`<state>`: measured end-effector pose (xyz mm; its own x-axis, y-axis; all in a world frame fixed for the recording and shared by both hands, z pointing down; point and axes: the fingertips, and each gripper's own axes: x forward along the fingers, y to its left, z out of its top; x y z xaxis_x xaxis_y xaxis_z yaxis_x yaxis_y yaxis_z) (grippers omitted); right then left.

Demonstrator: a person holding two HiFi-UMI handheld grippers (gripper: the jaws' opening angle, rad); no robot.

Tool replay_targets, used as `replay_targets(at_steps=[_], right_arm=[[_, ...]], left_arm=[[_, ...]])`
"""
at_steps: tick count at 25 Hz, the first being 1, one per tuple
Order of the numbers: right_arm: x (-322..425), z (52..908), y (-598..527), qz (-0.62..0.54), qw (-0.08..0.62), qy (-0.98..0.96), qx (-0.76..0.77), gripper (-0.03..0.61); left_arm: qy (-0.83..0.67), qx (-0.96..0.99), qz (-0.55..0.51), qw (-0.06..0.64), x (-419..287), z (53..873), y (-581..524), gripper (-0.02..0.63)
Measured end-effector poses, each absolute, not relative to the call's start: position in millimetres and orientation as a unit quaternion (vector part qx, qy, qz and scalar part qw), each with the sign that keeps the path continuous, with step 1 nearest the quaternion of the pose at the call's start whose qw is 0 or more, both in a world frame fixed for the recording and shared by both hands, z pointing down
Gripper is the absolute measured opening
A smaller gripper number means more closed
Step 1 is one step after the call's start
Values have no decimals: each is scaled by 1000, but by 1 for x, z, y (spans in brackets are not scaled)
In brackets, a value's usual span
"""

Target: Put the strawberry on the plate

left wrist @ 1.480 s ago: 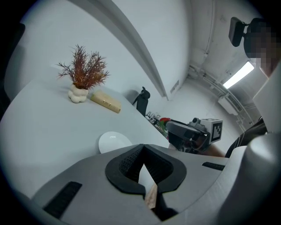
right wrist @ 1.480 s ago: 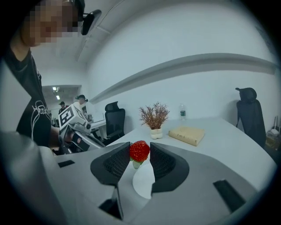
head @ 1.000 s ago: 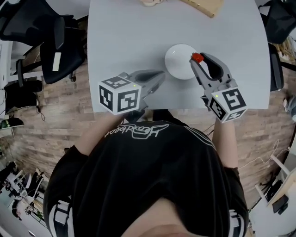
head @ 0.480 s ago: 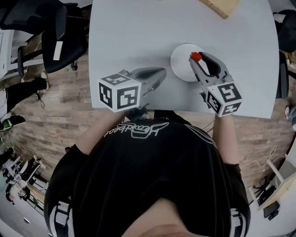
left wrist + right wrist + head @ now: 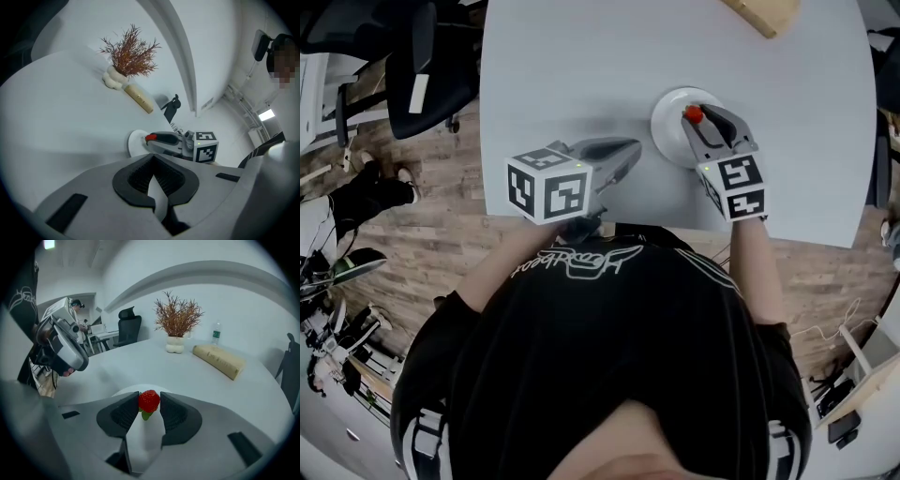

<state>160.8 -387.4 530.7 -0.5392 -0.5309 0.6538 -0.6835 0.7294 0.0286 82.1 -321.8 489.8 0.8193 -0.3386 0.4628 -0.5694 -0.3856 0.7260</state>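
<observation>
The right tool (image 5: 696, 116) is clamped on the strawberry (image 5: 149, 401), its jaws pressing the red fruit from both sides. The fruit hangs over the white plate (image 5: 666, 131), just toward 12 o'clock of its middle; whether it touches the plate cannot be told. The left tool (image 5: 630, 150), jaws together on nothing, is at the plate's 9 o'clock over the grey worktop (image 5: 572, 75).

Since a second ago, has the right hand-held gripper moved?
Yes: the right hand-held gripper carried the strawberry from the plate's right rim to over its middle.
</observation>
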Motion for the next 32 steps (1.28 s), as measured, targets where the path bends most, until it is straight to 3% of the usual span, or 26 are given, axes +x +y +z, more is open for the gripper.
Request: replay_targets(at_steps=[26, 32], right_arm=[[155, 555, -391, 95, 395, -852, 329, 132], [154, 556, -387, 103, 403, -848, 329, 159]], left_arm=[[-281, 822, 111, 482, 81, 490, -326, 6], [-282, 821, 116, 482, 74, 490, -320, 6]])
